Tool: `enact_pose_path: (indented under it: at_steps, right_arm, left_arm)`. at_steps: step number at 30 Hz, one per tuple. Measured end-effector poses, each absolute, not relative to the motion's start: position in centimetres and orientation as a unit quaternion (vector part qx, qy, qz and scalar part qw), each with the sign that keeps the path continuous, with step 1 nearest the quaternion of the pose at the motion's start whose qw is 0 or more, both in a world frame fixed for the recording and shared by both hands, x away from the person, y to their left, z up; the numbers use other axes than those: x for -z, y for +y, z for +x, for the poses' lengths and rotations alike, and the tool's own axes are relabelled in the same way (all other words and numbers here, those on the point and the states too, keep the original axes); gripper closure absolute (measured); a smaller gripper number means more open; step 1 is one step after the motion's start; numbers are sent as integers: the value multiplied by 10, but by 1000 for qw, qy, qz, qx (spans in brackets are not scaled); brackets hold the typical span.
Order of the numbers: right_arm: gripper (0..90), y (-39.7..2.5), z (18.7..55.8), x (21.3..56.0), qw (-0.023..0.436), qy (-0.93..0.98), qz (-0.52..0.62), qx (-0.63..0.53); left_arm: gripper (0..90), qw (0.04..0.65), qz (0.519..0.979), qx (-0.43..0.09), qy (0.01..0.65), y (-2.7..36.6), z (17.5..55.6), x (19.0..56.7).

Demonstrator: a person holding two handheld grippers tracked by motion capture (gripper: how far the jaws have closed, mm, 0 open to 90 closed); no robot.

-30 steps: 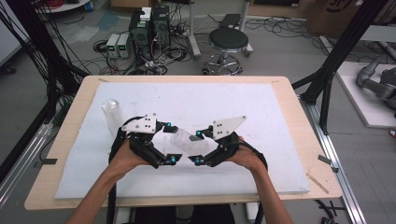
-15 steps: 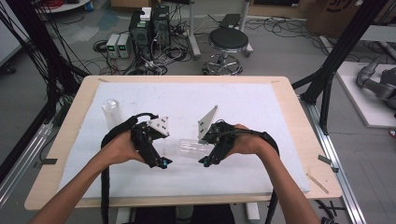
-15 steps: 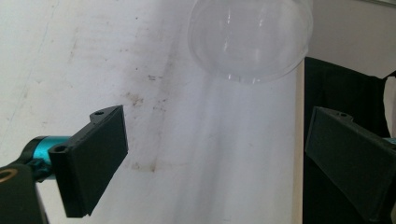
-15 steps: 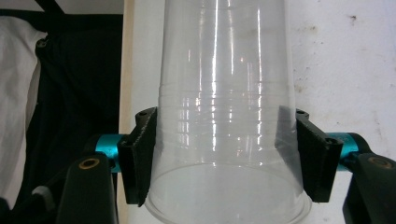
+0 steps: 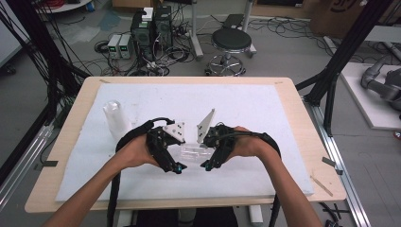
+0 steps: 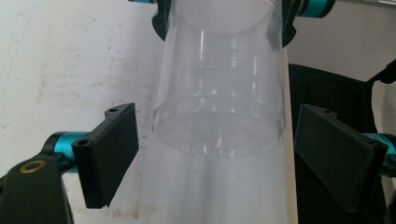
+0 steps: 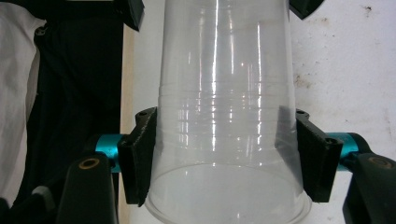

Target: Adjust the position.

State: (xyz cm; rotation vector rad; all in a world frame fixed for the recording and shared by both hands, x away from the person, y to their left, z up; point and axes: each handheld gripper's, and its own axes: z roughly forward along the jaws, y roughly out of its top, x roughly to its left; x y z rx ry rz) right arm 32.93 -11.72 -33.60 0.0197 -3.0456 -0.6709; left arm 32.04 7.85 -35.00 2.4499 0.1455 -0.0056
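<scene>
The clear plastic cup [image 5: 195,152] hangs on its side between the two grippers, its long axis running straight from one to the other. The right gripper [image 7: 224,161] has it — jaws pressed against both walls just behind the wide rim, so the cup points away from that gripper, base first. That base sits directly ahead of the left gripper [image 6: 215,154], centred in the gap; its jaws stand wide apart, clear of the cup on both sides and holding nothing. A stack of cups [image 5: 116,119] stands well off beyond the left gripper's outer side. The left gripper is the free one, so the closing falls to it.
</scene>
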Motion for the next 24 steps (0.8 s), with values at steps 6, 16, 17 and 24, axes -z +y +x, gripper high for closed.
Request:
enact_pose_path:
  at_steps: [6,16,17,24]
  right_arm:
    - [327,-116,329,336,11,-976,8,217]
    - [331,-115,329,337,11,-975,12,220]
    - [330,-115,329,337,12,-975,12,220]
    - [165,-114,329,339,15,-973,17,230]
  left_arm:
    - [196,338,940,2,55,77,322,351]
    - [417,349,936,6,41,78,322,350]
    - [417,347,937,8,40,78,322,350]
    - [417,343,939,6,40,77,321,351]
